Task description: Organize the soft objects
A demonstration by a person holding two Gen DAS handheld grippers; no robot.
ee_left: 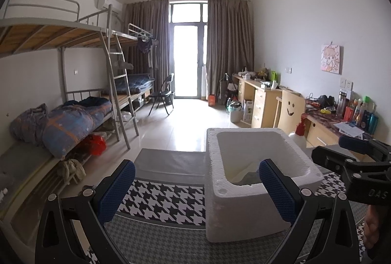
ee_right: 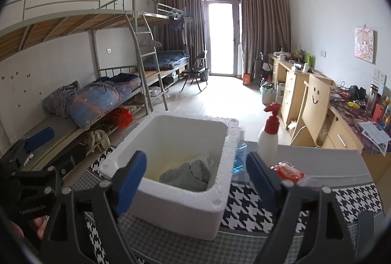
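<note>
Right wrist view: right gripper (ee_right: 195, 174) spread wide, empty, over white foam box (ee_right: 171, 205) on houndstooth-patterned table (ee_right: 254, 210); grey crumpled cloth (ee_right: 185, 177) inside box. Left gripper (ee_left: 196, 190) also wide, empty, beside box.

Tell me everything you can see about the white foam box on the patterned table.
The white foam box is a thick-walled, rectangular, open-topped container of what looks like polystyrene, with a pebbled rim and round dimples at its corners. It stands upright on the black-and-white houndstooth cloth. Inside lie a crumpled grey cloth and something pale beneath it. Neither gripper touches it.
</note>
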